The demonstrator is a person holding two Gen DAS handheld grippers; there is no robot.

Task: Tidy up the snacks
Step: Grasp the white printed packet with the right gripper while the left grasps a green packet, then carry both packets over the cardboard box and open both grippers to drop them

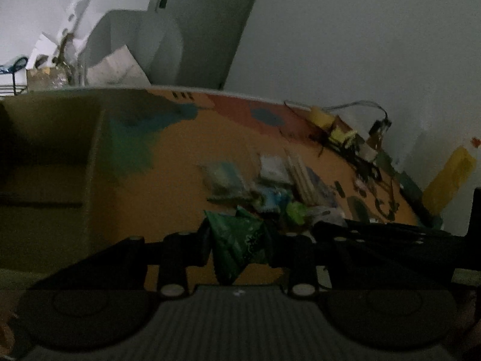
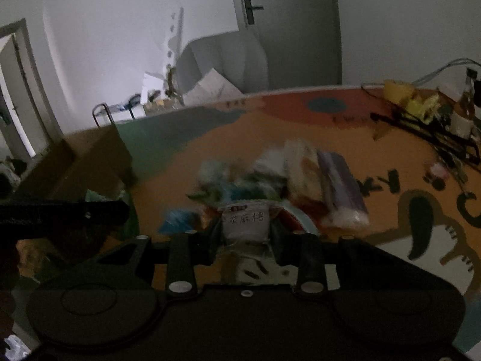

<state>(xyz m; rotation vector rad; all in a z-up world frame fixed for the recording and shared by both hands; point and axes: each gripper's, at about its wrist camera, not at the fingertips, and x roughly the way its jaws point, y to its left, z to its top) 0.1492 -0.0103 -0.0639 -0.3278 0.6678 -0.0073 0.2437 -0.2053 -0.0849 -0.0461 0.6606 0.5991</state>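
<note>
On the far left of the orange table [image 1: 168, 162] sits a cardboard box [image 1: 48, 162]. Beside it the left gripper [image 1: 240, 240] has its jaws pinching a green snack packet [image 1: 240, 237]; beyond lies the snack pile [image 2: 270, 177], where the right gripper [image 2: 245, 240] has its jaws clamped on a white mochi packet [image 2: 245, 221].

Dim room in a home, likely a child's play space. Floor covered by an orange play mat [image 2: 210, 156] printed with cartoon dinosaurs and letters. Plain white walls; grey interior door [image 2: 288, 27] with a lever handle beyond the mat's far edge. Open cardboard box [image 1: 48, 162] at the mat's left edge. Snack packets [image 2: 270, 180] heaped mid-mat. Tangled cables and small yellow items [image 2: 421, 111] at the far right corner.
</note>
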